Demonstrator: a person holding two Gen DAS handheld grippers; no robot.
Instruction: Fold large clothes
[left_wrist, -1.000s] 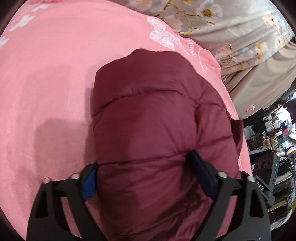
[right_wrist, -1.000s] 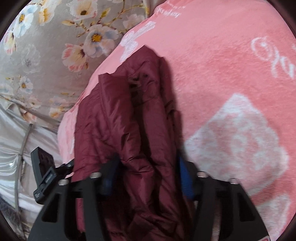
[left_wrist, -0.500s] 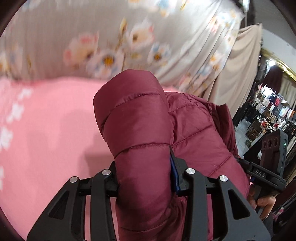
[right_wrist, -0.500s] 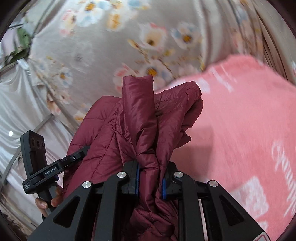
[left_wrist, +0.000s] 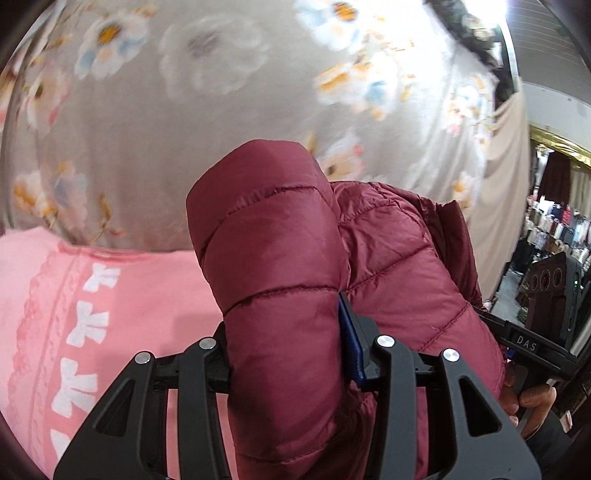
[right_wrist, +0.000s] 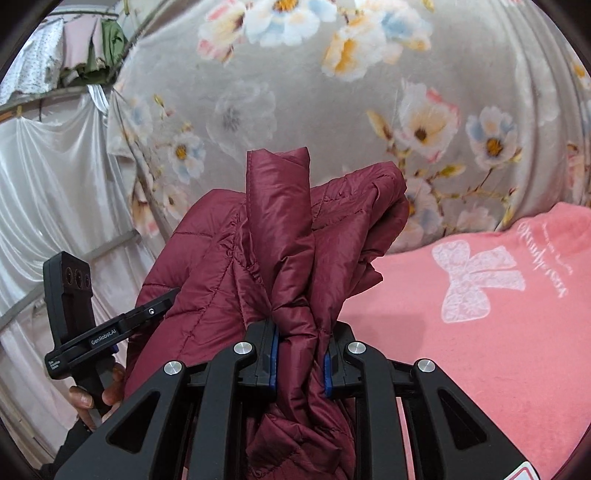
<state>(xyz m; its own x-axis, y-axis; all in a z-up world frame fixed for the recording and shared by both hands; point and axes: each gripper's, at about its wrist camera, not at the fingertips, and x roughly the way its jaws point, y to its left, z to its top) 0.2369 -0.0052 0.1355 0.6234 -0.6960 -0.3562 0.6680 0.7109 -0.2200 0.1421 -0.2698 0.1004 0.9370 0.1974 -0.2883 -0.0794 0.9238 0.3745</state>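
A maroon quilted puffer jacket is held up off the pink blanket. My left gripper is shut on a thick padded fold of it. My right gripper is shut on a bunched, thinner fold of the same jacket. The jacket spans between both grippers. The other hand-held gripper shows at the right edge of the left wrist view and at the left of the right wrist view.
A pink blanket with white bows covers the surface below. A grey floral sheet hangs behind it, also in the right wrist view. White drapes hang at left. Shop shelves stand at far right.
Both grippers closed on the jacket and lifted it off the blanket. Both views tilted up from the blanket toward the floral sheet.
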